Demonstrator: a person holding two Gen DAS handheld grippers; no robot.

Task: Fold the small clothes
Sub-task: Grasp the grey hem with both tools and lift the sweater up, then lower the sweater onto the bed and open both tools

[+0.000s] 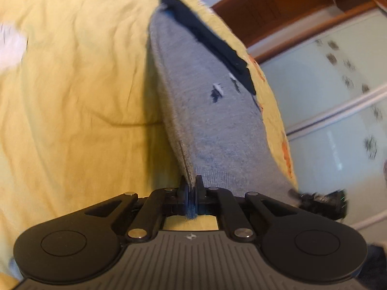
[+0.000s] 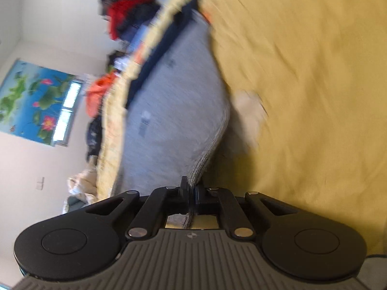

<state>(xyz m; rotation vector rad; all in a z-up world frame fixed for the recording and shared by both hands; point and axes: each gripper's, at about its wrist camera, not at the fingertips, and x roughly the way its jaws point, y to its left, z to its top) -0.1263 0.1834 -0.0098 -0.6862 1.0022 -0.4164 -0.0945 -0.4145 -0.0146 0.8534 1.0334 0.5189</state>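
A soft grey knitted garment with a dark navy band (image 1: 205, 101) (image 2: 174, 111) is stretched over the wrinkled yellow bedsheet (image 1: 72, 96) (image 2: 314, 96). Its ribbed edge is pinched at six o'clock by the closed left claw (image 1: 191, 188) and closed right claw (image 2: 191, 193).

The garment (image 1: 205, 111) lies on the bedsheet (image 1: 72, 96), stretched between the left gripper (image 1: 191, 188) and the right gripper (image 2: 192, 191), each clamping one edge. A clothes pile (image 2: 125, 19) sits beyond the bed's far edge.
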